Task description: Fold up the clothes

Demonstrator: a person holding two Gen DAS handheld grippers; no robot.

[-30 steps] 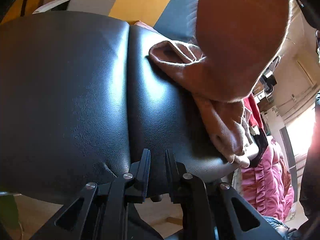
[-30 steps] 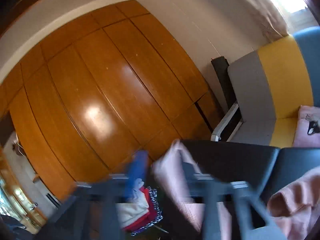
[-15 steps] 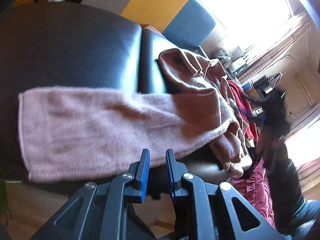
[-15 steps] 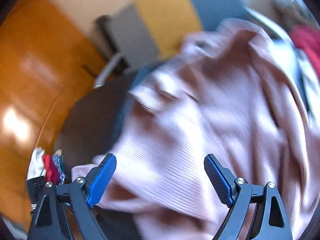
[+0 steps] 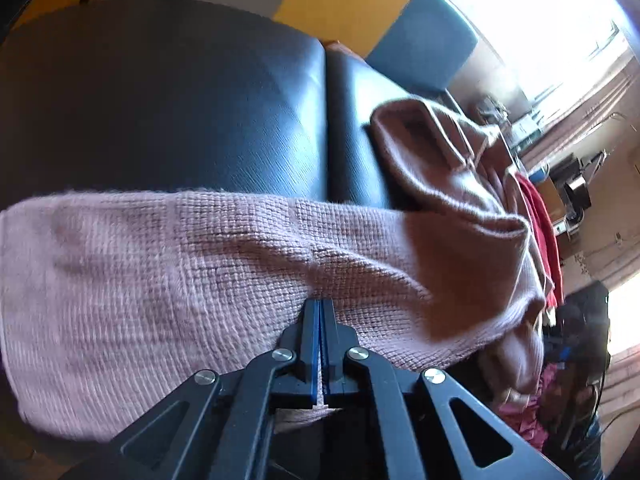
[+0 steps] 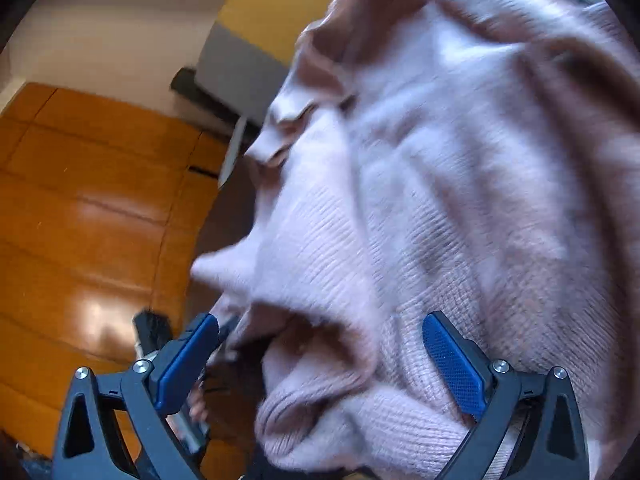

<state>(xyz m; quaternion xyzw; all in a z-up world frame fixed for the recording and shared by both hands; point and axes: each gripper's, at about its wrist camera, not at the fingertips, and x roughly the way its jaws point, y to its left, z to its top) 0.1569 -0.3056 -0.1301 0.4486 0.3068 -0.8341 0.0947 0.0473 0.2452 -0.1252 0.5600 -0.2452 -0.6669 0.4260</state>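
Black leather cushions [image 5: 168, 112] served as the work surface, with a yellow, grey and blue sofa [image 5: 344, 4] behind and a polished wood floor [image 6: 92, 200] to one side. Across the cushions lay the pink knitted sweater [image 5: 168, 280], one sleeve stretched flat, the body bunched toward a pile of red clothes [image 5: 540, 216].

The left gripper [image 5: 320, 336] was pressed together, pinching the near edge of that sleeve. The right gripper [image 6: 320, 344] was opening, its jaws spread wide, with rumpled knit between them but not clamped.

Assessment: the garment appeared soft, light and stretchy, liable to sag and drag unevenly. Hold is best taken at ribbed edges, cuff or hem, rather than in loose mid-panel fabric.
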